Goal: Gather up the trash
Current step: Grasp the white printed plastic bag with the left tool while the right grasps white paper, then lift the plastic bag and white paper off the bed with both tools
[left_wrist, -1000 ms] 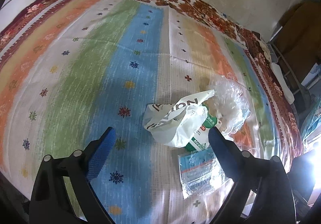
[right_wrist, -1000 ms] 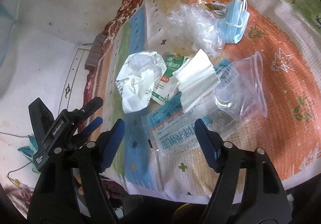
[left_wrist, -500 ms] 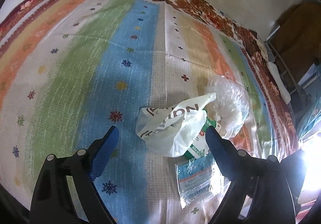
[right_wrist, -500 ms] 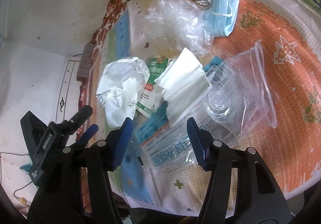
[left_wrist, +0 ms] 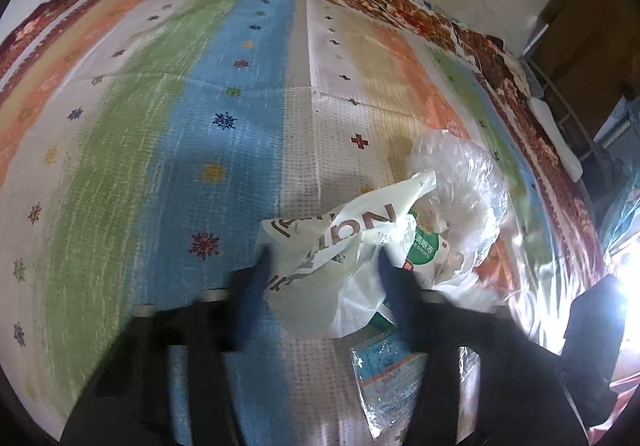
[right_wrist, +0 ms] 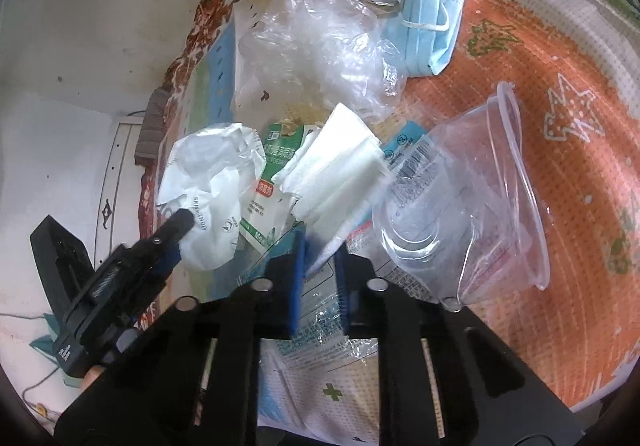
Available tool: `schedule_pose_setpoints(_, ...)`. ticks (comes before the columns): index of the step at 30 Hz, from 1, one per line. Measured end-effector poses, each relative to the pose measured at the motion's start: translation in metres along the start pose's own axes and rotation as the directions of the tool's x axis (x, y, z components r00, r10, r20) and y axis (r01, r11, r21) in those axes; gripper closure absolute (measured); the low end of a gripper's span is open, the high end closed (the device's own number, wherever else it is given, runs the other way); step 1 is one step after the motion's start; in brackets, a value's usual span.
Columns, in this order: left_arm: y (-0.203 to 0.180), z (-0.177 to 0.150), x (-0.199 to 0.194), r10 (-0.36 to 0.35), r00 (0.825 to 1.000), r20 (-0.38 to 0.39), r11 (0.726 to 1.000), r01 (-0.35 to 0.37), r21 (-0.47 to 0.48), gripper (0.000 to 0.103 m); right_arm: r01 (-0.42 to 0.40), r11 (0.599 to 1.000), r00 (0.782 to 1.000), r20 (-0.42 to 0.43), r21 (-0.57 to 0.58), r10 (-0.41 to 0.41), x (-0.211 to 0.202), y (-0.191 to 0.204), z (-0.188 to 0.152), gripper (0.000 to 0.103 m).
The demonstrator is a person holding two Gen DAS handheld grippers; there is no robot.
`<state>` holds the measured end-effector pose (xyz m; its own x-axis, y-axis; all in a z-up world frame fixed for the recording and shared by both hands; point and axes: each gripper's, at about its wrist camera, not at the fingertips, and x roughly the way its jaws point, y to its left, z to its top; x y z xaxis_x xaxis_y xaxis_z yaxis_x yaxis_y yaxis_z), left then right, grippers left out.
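Left wrist view: striped bedspread (left_wrist: 168, 134) fills the frame, bands of orange, green, blue and white. Left gripper (left_wrist: 320, 266), jaws just closed in, now pinches the crumpled white plastic bag (left_wrist: 320, 254) from both sides; blurred, but both blue pads press into the bag. Just right of the bag, touching it, a green-and-white packet (left_wrist: 426, 250), and behind that a crumpled clear bag (left_wrist: 460, 182). Below them a flat clear wrapper with blue print (left_wrist: 384, 378) lies on the bedspread.

Right wrist view: left gripper (right_wrist: 182, 230) at far left, clamped on the same white bag (right_wrist: 212, 182). Green packet (right_wrist: 264, 198) next, partly under a folded white tissue (right_wrist: 340, 166). Right gripper (right_wrist: 320, 262), jaws just drawn together, grips the tissue's lower corner between its pads. Further right a clear plastic cup (right_wrist: 480, 214) lies on its side. Behind, clear bag (right_wrist: 320, 42) and a blue face mask (right_wrist: 430, 22), touching.
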<state>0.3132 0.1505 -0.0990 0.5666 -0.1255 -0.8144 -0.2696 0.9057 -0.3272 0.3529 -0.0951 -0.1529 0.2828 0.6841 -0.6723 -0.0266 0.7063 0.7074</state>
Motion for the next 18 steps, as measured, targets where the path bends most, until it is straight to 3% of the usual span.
schedule_pose_setpoints(3, 0.002, 0.001, -0.002, -0.018, 1.0, 0.009, 1.0, 0.019, -0.018, 0.097, 0.006, 1.0, 1.0, 0.003, -0.018, -0.006, -0.004, 0.001, 0.0, 0.1)
schedule_pose_setpoints(11, -0.003, 0.005, -0.022, -0.032, 0.999, 0.023, 0.999, 0.033, -0.035, 0.1, 0.015, 0.995, 1.0, -0.016, -0.099, -0.017, -0.022, 0.019, -0.013, 0.101)
schedule_pose_setpoints(18, -0.018, 0.002, -0.035, -0.025, 1.0, 0.01, 1.0, 0.025, -0.016, 0.101, 0.142, 0.953, 0.99, 0.034, -0.268, -0.138, -0.052, 0.04, -0.016, 0.101)
